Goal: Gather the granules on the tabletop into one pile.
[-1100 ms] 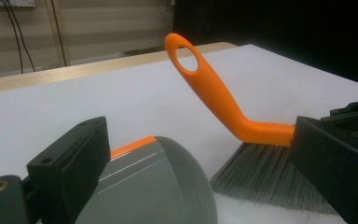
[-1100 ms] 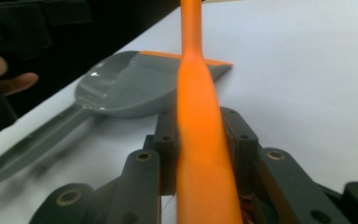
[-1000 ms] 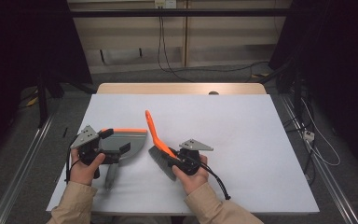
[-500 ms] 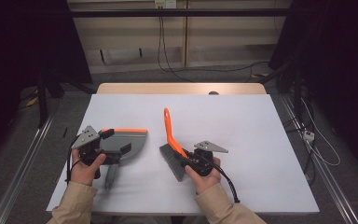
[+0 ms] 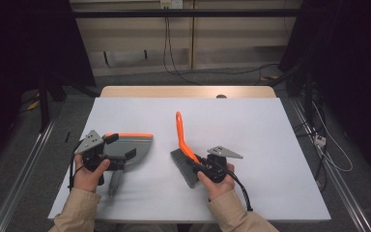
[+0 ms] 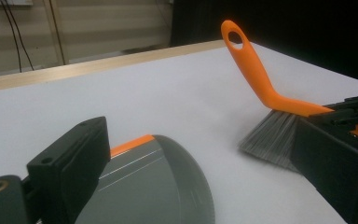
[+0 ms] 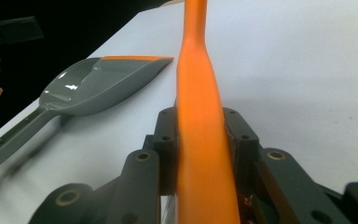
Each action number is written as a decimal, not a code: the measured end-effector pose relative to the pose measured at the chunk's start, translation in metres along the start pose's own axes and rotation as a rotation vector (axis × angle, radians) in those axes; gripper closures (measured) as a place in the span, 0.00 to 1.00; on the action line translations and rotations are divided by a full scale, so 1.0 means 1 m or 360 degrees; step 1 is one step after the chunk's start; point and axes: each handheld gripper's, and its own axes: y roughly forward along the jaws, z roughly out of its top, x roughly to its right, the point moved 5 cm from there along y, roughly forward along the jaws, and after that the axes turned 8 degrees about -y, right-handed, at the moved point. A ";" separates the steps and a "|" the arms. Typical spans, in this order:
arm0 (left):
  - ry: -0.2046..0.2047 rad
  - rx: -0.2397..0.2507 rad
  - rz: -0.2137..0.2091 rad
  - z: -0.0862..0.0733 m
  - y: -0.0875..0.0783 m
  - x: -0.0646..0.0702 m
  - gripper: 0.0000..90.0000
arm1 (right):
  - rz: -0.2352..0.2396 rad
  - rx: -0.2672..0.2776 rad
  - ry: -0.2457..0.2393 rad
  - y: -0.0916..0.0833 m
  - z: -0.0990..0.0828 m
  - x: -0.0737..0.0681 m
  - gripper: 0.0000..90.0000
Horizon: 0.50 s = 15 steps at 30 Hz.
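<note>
Your right tool point(image 5: 199, 164) pinches the hand brush point(image 5: 183, 147) by its orange handle, bristles on the counter point(image 5: 270, 145), while the dustpan point(image 5: 128, 147) lies to its left, mouth toward the brush, at your left tool point(image 5: 107, 151), whose jaw state I cannot tell.

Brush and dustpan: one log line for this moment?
right gripper: shut on brush | left gripper: at dustpan, grip unclear | table

I see a brush point(image 5: 183, 150) with an orange handle and grey bristles; a grey dustpan point(image 5: 128, 150) edged orange; a white bench point(image 5: 270, 130).
</note>
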 end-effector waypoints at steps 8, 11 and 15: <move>0.0002 0.0001 0.0000 0.000 0.000 0.000 0.06 | 0.0000 0.0007 0.0048 -0.003 0.002 0.005 0.78; 0.0005 0.0001 -0.0001 0.000 0.001 0.001 0.06 | 0.0025 0.0015 0.0078 -0.003 0.003 0.006 0.79; 0.0006 0.0001 -0.0001 0.000 0.000 0.000 0.06 | 0.0053 0.0025 0.0091 -0.002 0.006 0.005 0.79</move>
